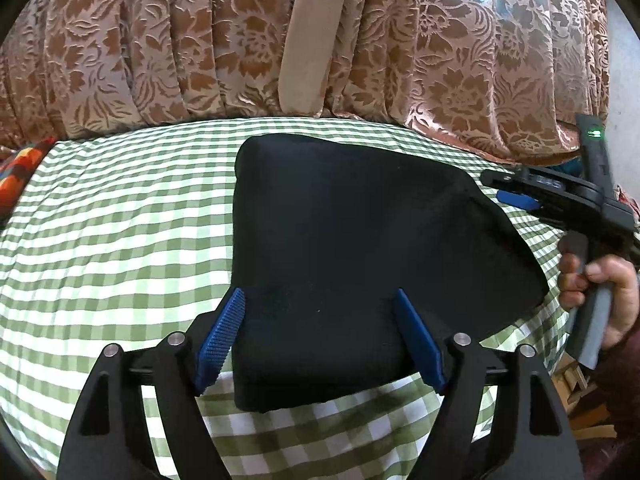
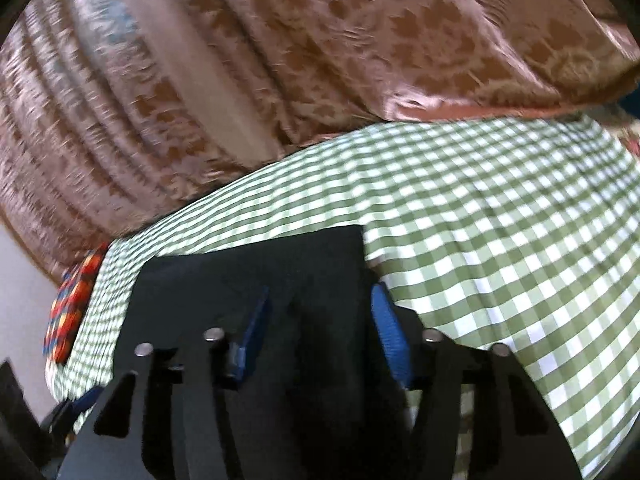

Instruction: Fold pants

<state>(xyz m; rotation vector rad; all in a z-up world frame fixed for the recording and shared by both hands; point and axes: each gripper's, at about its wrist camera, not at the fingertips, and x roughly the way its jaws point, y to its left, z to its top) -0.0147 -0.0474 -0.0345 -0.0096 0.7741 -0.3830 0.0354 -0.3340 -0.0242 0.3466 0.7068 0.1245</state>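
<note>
**Pants already a compact bundle, both grippers at its edges**

Closest to left cam: left gripper [image 1: 318, 332], blue pads [image 1: 222, 340] spread wide, straddling near edge of black pants [image 1: 352, 248]. Cloth sits between pads but no pinch visible; holds nothing, as far as can be seen. Pants lie folded on green-checked cloth [image 1: 100, 220], roughly centre, straight ahead of left gripper. Long axis seems to run from near-left to far-right in left view; far-right corner droops toward table edge.

Right gripper [image 1: 516, 196], held by hand [image 1: 600, 292], hovers just beside that far-right edge. In right view, right gripper [image 2: 322, 332] over pants [image 2: 248, 264], jaws partly apart, not wide. Blurred, dark on dark: cannot tell if pads touch or nip fabric.

Floral curtain [image 1: 160, 48] behind table.

Judgement: fold nearly done. Left gripper nearer to bundle's bulk, right nearer to loose corner; probably next move is tidying that corner inward.
</note>
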